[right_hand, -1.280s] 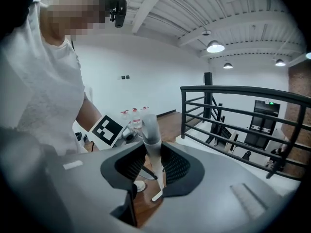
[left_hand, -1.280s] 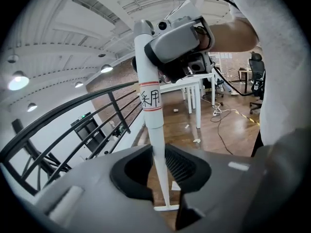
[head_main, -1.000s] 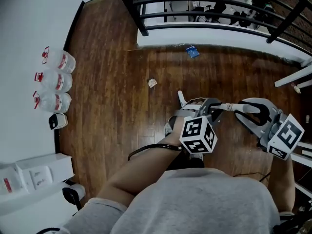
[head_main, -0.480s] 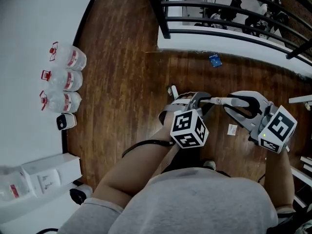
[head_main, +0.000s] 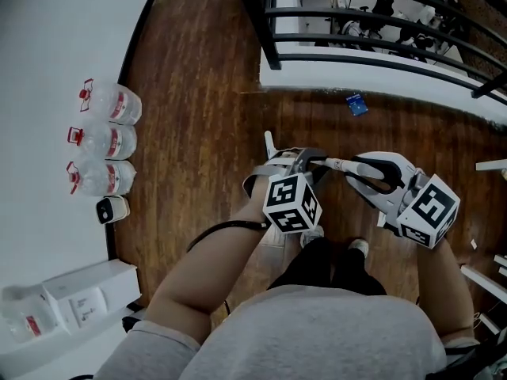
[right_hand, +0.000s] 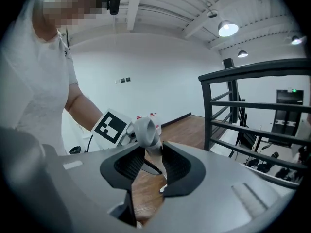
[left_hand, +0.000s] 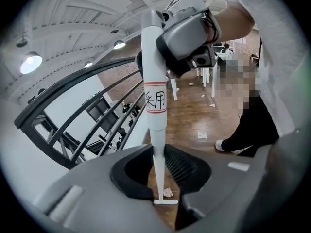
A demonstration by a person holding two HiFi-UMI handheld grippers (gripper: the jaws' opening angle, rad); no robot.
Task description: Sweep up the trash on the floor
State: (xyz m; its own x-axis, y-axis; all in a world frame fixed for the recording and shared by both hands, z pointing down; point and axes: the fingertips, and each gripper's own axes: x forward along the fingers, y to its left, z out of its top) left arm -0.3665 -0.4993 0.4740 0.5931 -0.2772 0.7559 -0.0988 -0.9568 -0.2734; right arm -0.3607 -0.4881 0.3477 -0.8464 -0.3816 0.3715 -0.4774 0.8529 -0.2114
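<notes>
Head view: left claw [head_main: 307,161] and right claw [head_main: 358,167] both grip one white handle [head_main: 337,164] above the wooden floor [head_main: 198,133]. A blue scrap [head_main: 356,104] lies far off, near the railing [head_main: 269,30].

Left gripper view: jaws are closed on the handle shaft. A paper scrap [left_hand: 168,192] lies on the floor just beside the handle's foot.

Right gripper view: jaws are clamped on the handle's rounded end.

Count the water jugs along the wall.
3, in a row along the white wall: far jug, middle jug, near jug. A blurry container at bottom left may be a fourth.
</notes>
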